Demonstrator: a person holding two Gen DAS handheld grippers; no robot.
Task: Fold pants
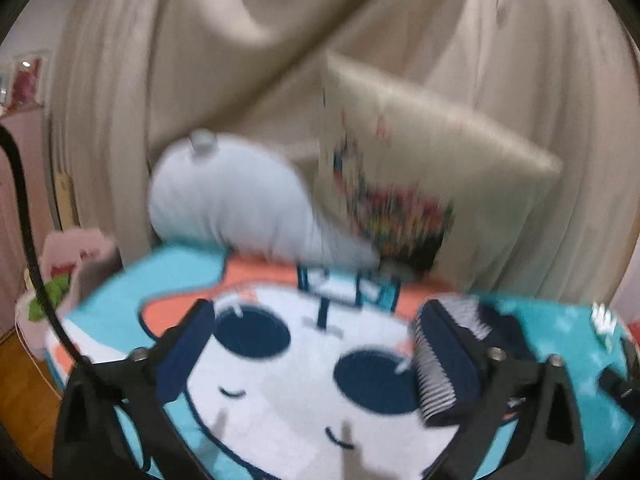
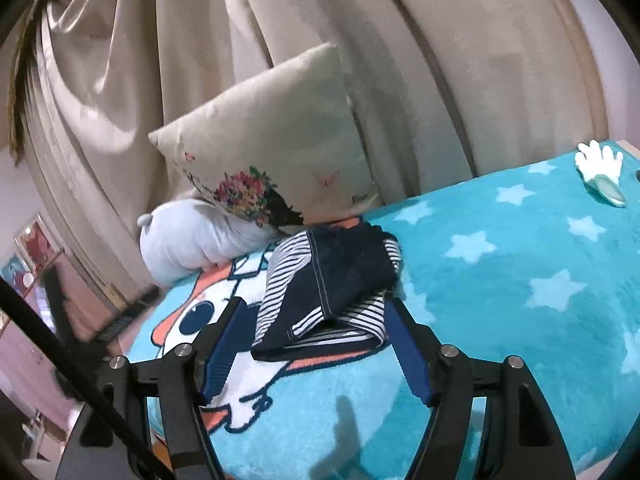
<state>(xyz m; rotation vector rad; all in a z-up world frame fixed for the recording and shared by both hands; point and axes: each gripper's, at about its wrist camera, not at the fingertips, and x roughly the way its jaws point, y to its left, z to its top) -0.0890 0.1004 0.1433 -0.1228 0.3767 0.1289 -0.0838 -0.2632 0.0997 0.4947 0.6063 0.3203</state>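
The small navy pants with striped lining (image 2: pixel 332 292) lie folded in a bundle on the turquoise star-printed fleece blanket (image 2: pixel 520 280), just ahead of the right tongs (image 2: pixel 316 344), whose jaws stand open with nothing gripped. Only the right view shows them whole. The left view is blurred: the left tongs (image 1: pixel 316 360) gape wide over the blanket's white cartoon face (image 1: pixel 304 380), empty. Beyond sit a beige floral cushion (image 2: pixel 272 140), a white pillow (image 2: pixel 180 244) and beige curtains (image 2: pixel 440 60).
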